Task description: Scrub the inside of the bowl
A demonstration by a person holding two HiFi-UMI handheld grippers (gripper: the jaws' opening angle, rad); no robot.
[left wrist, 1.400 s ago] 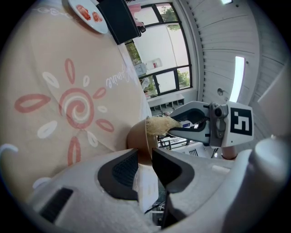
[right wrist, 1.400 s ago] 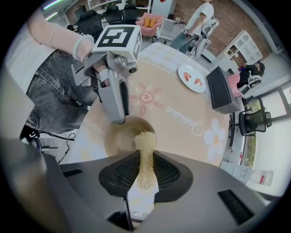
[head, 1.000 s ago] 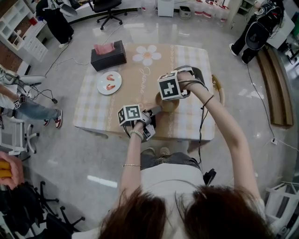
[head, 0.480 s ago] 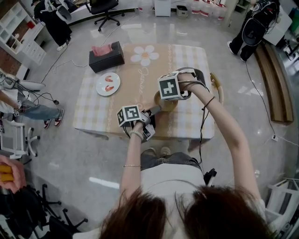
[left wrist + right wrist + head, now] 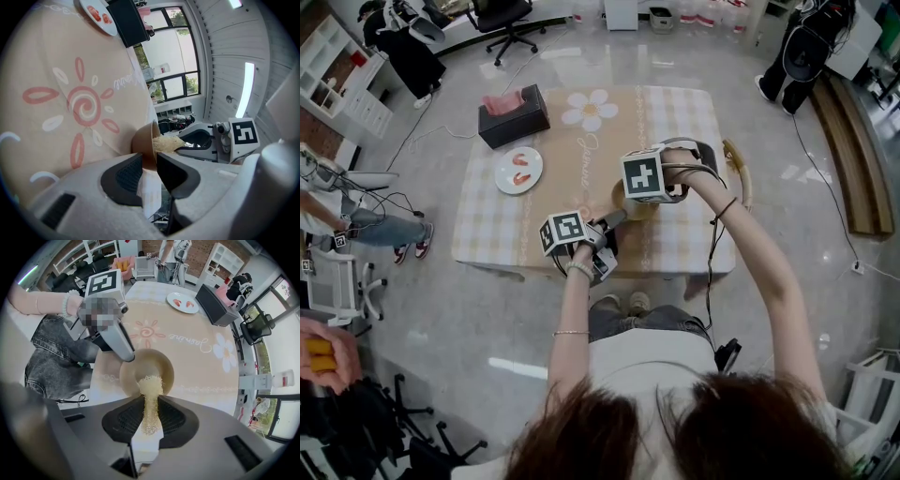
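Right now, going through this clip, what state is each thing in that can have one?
left claw: shut on the rim of the bowl.
right claw: shut on the scrubber.
bowl: held by its rim, scrubber's end inside it.
scrubber: clamped, reaching into the bowl.
plate: holds red food pieces.
tissue box: open, pink tissue sticking out.
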